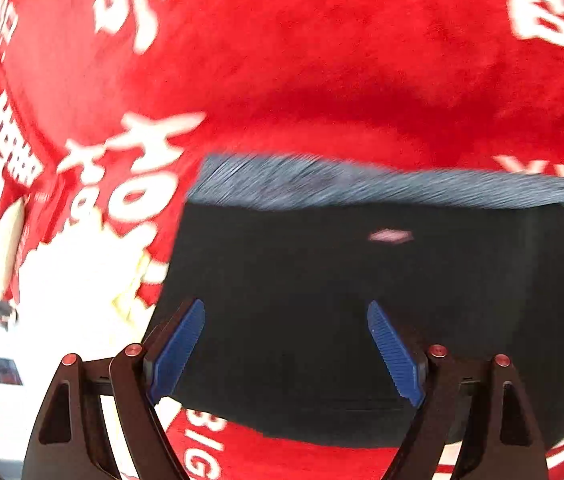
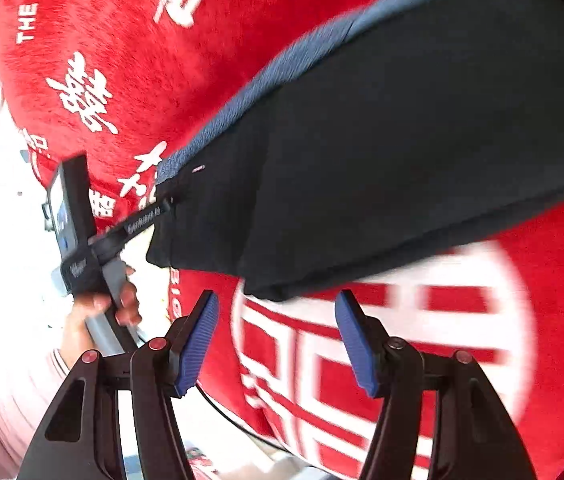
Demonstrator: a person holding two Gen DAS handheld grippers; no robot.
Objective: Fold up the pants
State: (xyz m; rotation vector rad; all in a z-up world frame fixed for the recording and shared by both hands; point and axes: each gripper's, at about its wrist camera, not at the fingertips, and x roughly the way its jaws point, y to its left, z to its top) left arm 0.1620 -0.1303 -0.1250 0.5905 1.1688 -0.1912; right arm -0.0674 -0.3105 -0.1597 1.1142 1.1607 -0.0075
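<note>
Plainly both tongs spread, left tongs (image 1: pixel 286 354) over folded pants (image 1: pixel 362 300), right tongs (image 2: pixel 278 344) just beside

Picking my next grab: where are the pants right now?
The dark pants lie folded on the red blanket, directly ahead of the open left gripper.

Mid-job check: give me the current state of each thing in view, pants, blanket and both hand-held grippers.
Pants: folded into a dark stack, lying flat on the blanket, not held.
Red blanket: spread out under the pants.
Left hand-held gripper: open, nothing between the pads, above the pants.
Right hand-held gripper: open, empty, over the blanket beside the pants' edge.
</note>
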